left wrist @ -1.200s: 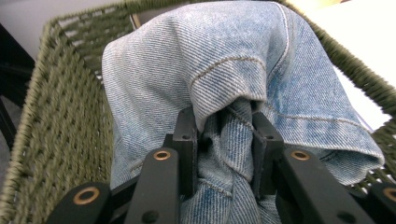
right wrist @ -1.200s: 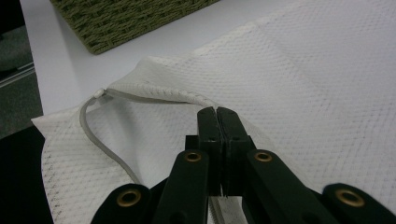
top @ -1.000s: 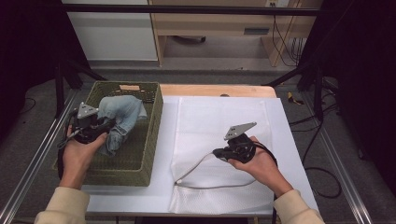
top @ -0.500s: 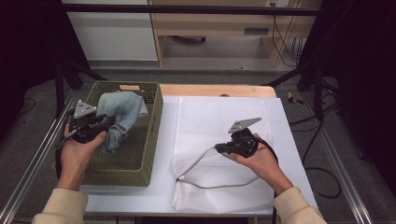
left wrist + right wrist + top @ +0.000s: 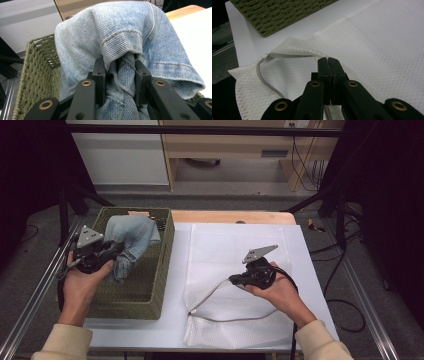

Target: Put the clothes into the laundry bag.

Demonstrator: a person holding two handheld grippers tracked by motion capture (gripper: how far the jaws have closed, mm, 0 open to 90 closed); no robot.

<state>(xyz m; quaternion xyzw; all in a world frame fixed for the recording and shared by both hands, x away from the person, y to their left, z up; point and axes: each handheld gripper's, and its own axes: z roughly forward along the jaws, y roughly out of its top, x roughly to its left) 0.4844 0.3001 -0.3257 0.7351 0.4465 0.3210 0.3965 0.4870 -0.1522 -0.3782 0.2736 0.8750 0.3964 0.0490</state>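
A pair of light blue jeans (image 5: 134,234) (image 5: 120,32) hangs bunched over the olive woven basket (image 5: 167,251) (image 5: 37,67) at the table's left. My left gripper (image 5: 116,251) (image 5: 119,67) is shut on a fold of the denim, which is pinched between its pads above the basket. To the right, a white mesh bag (image 5: 235,245) (image 5: 382,42) lies flat on the table. My right gripper (image 5: 234,280) (image 5: 328,61) is shut on the bag's rim and holds it raised. From that grip the bag's grey edge band (image 5: 210,292) (image 5: 265,80) curves down.
The white tabletop (image 5: 170,320) shows between the basket and the bag. Metal rails (image 5: 35,295) run along both sides of the table. A wooden strip (image 5: 225,216) lines the far edge, with furniture and cables beyond it.
The left gripper has shifted slightly away from the person with the jeans in it. The right gripper has kept its place, the bag's rim in it.
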